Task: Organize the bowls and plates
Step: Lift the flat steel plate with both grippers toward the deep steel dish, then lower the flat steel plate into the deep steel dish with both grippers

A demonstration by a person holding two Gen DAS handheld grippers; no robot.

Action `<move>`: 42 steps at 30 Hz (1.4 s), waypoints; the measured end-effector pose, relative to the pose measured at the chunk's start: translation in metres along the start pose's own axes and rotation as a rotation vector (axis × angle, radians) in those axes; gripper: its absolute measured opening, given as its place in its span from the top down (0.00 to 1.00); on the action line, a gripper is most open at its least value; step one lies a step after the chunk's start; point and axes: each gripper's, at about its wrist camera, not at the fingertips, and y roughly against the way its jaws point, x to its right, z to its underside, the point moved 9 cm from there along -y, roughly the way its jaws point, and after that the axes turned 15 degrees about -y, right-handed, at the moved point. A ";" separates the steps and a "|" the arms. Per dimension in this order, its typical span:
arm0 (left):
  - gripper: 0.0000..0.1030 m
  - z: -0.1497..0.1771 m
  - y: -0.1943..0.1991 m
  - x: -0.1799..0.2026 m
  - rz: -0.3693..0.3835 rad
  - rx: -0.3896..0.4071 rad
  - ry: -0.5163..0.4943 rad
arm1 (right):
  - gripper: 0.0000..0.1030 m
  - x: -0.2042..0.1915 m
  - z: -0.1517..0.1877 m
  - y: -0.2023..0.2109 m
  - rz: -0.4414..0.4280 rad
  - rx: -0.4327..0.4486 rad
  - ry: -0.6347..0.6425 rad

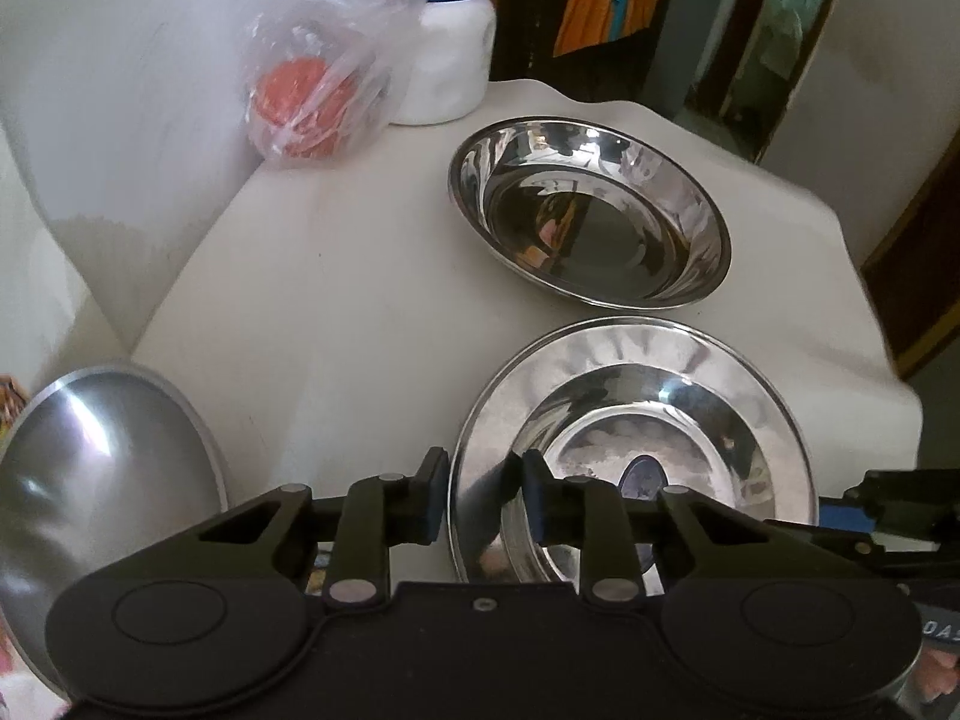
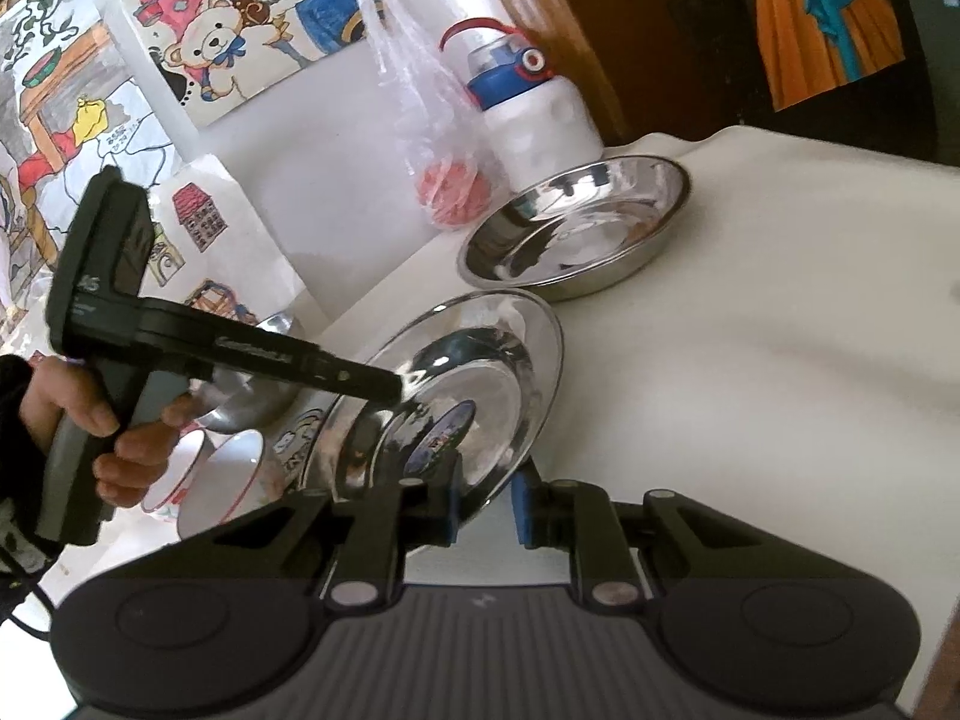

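A shiny steel plate [image 1: 708, 372] lies near the front of the white table [image 1: 336, 312]; it also shows in the right wrist view [image 2: 516, 324]. A deeper steel dish [image 1: 591, 210] sits behind it [image 2: 576, 228]. My left gripper [image 1: 485, 501] is open with its jaws either side of the plate's left rim. My right gripper [image 2: 485, 507] is open with its jaws either side of the plate's near rim. A steel bowl [image 1: 102, 480] lies at the left, partly hidden [image 2: 252, 396]. White bowls with red rims [image 2: 222, 480] sit at lower left.
A plastic bag with red things inside [image 1: 312, 60] and a white bottle with a blue lid [image 1: 450, 54] stand at the back of the table. Coloured drawings [image 2: 228, 18] hang on the wall to the left. The table's right edge [image 1: 888, 372] drops off.
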 end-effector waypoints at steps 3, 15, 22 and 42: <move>0.76 0.002 0.003 0.003 0.025 0.011 0.053 | 0.82 0.006 -0.003 0.008 0.021 0.022 0.000; 0.81 -0.017 0.029 0.028 0.062 0.098 0.140 | 0.82 0.019 -0.035 0.032 0.054 0.111 -0.021; 0.81 -0.045 0.037 0.037 0.019 0.179 0.157 | 0.83 0.029 -0.080 0.031 0.059 0.146 -0.034; 0.81 -0.110 0.008 -0.007 -0.067 0.273 0.287 | 0.84 0.027 -0.172 -0.042 0.089 0.127 0.105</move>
